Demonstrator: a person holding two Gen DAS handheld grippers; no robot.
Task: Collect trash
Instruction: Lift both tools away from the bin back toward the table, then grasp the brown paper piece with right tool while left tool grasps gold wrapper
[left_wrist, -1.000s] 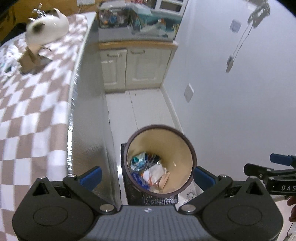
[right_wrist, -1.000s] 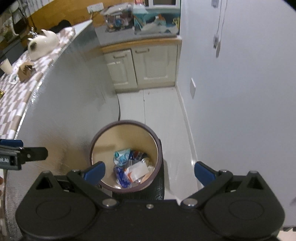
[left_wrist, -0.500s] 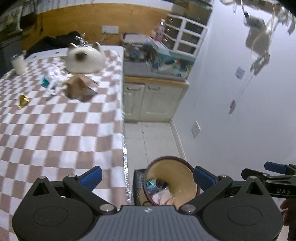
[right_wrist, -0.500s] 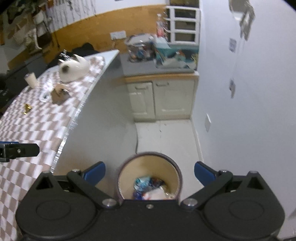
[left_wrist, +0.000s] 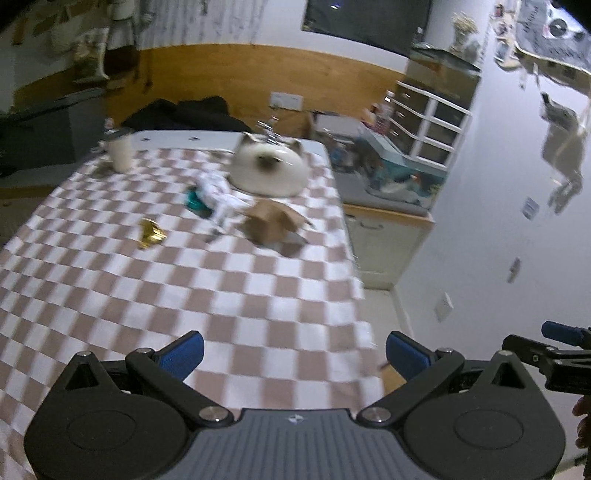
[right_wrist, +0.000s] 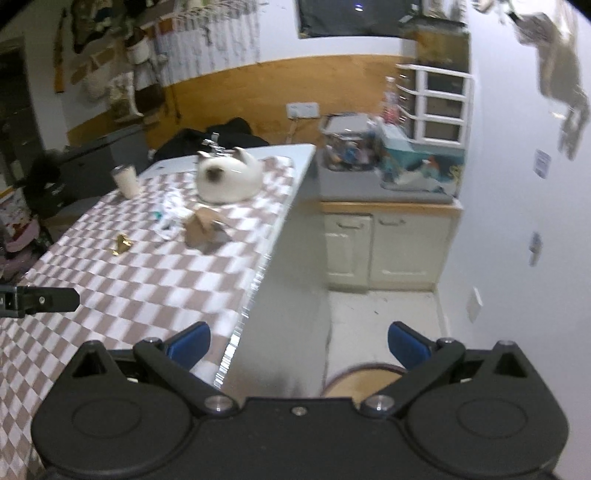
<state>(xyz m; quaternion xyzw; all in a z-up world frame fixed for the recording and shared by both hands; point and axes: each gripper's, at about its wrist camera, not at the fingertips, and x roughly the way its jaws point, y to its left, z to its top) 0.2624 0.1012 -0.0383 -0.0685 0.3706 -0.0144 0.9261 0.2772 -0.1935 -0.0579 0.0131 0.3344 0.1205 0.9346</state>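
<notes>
Trash lies at the far side of the checkered tabletop (left_wrist: 221, 295): a crumpled brown paper bag (left_wrist: 275, 223), white wrapper (left_wrist: 218, 194) and gold scrap (left_wrist: 150, 232) near the cat figurine (left_wrist: 267, 168); both the left hand-held gripper (left_wrist: 293, 354) and right hand-held gripper (right_wrist: 299, 341) gape empty, apparently readied for reaching; the bin (right_wrist: 364, 380) waits below, right of the tabletop.
</notes>
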